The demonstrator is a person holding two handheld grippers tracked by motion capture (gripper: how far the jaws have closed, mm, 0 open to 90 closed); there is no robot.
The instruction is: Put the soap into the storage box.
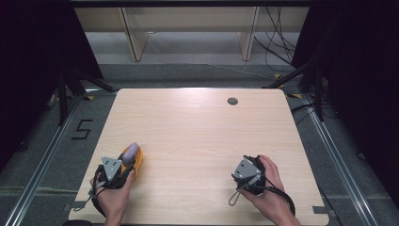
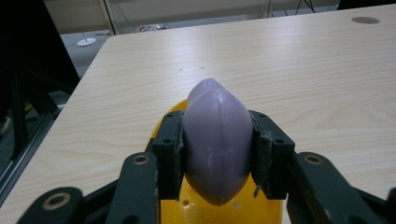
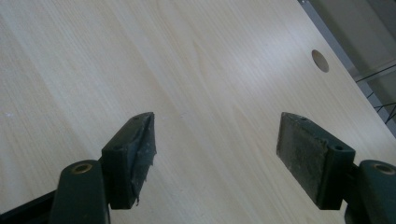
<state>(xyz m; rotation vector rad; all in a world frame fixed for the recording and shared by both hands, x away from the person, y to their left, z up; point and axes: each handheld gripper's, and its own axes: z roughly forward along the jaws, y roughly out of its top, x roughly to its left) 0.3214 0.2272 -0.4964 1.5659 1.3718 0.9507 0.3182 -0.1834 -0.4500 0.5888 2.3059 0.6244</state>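
A smooth lilac egg-shaped piece (image 2: pixel 217 140) is clamped between the two black jaws of my left gripper (image 2: pixel 215 151), right above a yellow object (image 2: pixel 233 212) whose rim peeks out below it. In the high view the lilac piece (image 1: pixel 132 150) and the yellow object (image 1: pixel 137 161) sit near the table's front left, with the left gripper (image 1: pixel 123 165) held in a hand. My right gripper (image 3: pixel 217 156) stands open over bare wood with nothing between its jaws; in the high view it is at the front right (image 1: pixel 247 172).
The light wooden table (image 1: pixel 197 136) has a round cable hole (image 1: pixel 232 100) near its far edge, also seen as a round hole (image 3: pixel 320 60) in the right gripper view. Metal rails, black stands and cables surround the table on the floor.
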